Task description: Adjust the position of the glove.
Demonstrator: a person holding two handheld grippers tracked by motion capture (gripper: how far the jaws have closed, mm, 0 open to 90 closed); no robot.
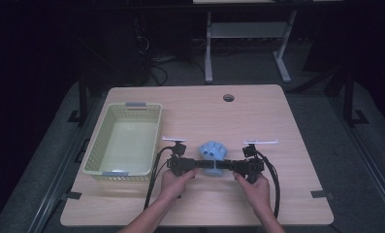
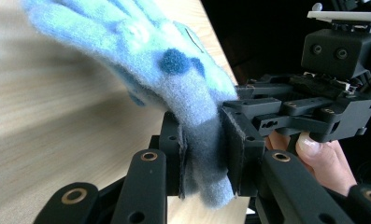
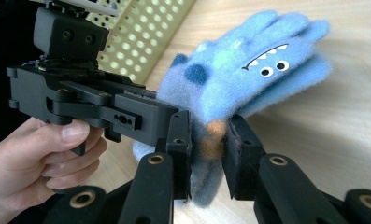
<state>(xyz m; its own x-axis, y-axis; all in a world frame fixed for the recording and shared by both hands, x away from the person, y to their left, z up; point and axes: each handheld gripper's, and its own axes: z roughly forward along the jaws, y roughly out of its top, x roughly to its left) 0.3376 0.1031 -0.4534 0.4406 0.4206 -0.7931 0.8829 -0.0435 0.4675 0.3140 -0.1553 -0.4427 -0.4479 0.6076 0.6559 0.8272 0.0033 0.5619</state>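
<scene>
A fluffy blue glove [image 1: 213, 151] with a monster face [image 3: 266, 63] and dark blue spots is near the middle of the wooden table [image 1: 277, 111], its fingers pointing away from me. My left gripper [image 1: 201, 165] is shut on the left side of its cuff, and the pads squeeze the greyish fabric [image 2: 206, 158]. My right gripper [image 1: 227, 166] is shut on the other side of the cuff [image 3: 210, 140]. The two grippers face each other, almost tip to tip, each held in a hand. I cannot tell whether the glove's fingertips touch the table.
A pale yellow-green perforated basket [image 1: 99, 145] stands at the table's left side, close to the left gripper, with nothing in it. A round cable hole [image 1: 228, 97] is near the far edge. Cables trail from both grippers toward the near edge.
</scene>
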